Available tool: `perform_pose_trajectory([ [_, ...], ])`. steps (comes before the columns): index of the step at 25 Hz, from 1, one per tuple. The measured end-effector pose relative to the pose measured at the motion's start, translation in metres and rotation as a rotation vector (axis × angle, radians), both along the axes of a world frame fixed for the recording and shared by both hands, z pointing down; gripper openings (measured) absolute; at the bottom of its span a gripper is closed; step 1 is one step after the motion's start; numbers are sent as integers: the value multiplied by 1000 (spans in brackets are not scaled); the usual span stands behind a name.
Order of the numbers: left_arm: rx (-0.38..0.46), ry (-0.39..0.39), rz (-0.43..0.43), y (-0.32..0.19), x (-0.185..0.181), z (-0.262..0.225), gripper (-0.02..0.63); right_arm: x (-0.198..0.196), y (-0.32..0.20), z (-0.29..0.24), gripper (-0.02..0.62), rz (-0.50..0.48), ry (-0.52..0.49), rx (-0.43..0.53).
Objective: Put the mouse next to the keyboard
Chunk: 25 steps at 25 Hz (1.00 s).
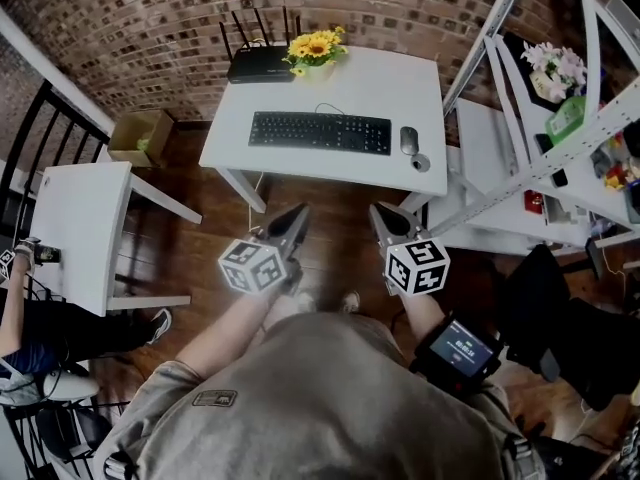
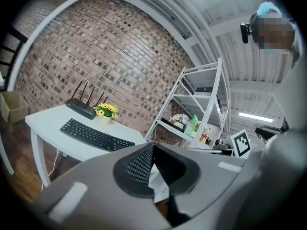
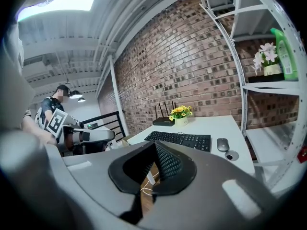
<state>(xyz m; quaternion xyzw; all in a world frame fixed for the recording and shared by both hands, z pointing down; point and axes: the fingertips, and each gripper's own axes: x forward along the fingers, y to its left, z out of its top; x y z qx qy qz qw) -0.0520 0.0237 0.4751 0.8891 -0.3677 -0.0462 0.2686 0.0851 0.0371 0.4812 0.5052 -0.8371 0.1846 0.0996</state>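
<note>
**Entry: mouse placement**
- Mouse [image 1: 409,140]: dark, on the white worktop [image 1: 390,78], just beside the right end of the black keyboard [image 1: 320,132].
- Progress: the placement looks already made, and nothing appears left to move.
- Left claw [image 1: 298,211]: clenched, empty, well apart from the worktop.
- Right claw [image 1: 376,213]: clenched, empty, likewise.
- Also on the worktop: router [image 1: 260,63], potted sunflowers [image 1: 316,48], small round disc [image 1: 421,162] near the mouse.
- Writing: none legible. The key legends and the wrist screen [image 1: 460,348] are too small to read, and no brand shows.
</note>
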Motion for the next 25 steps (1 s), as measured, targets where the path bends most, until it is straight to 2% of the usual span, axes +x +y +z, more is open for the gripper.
perform_pose_trajectory([
  [8, -9, -4, 38, 9, -3, -1, 0, -5, 12, -3, 12, 18, 20, -10],
  [25, -20, -7, 60, 15, 4, 0, 0, -1, 15, -3, 12, 25, 31, -9],
])
